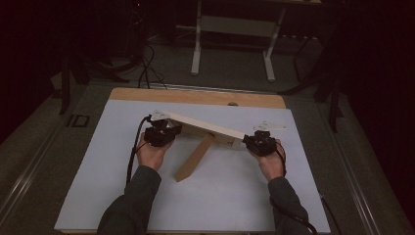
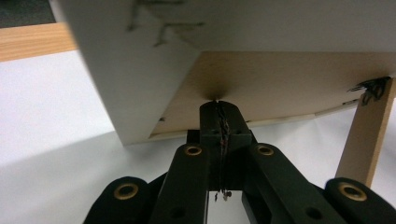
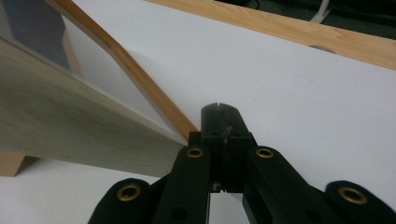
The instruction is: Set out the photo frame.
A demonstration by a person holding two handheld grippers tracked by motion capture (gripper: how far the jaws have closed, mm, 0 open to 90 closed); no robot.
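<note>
wooden panel (image 1: pixel 208 126) sits mid-table on the white sheet (image 1: pixel 220 196), long axis running left-right across the high view, left end farther from the person, right end nearer. its top face is pale, light wood grain, thin in section. a wooden leg (image 1: pixel 195 158) angles out from under its middle toward the person, foot resting on the sheet. left gripper view: panel underside (image 2: pixel 280 88) is tan, end face pale with dark scribbles, leg (image 2: pixel 366 140) upright at right. left gripper (image 1: pixel 161 133) is at the left end, jaws pressed together, tips against the underside. right gripper (image 1: pixel 259 142) is at the right end, jaws together, nothing between them, just beside the panel edge (image 3: pixel 70 135). wooden table edge (image 1: pixel 195 96) lies beyond the sheet.
</note>
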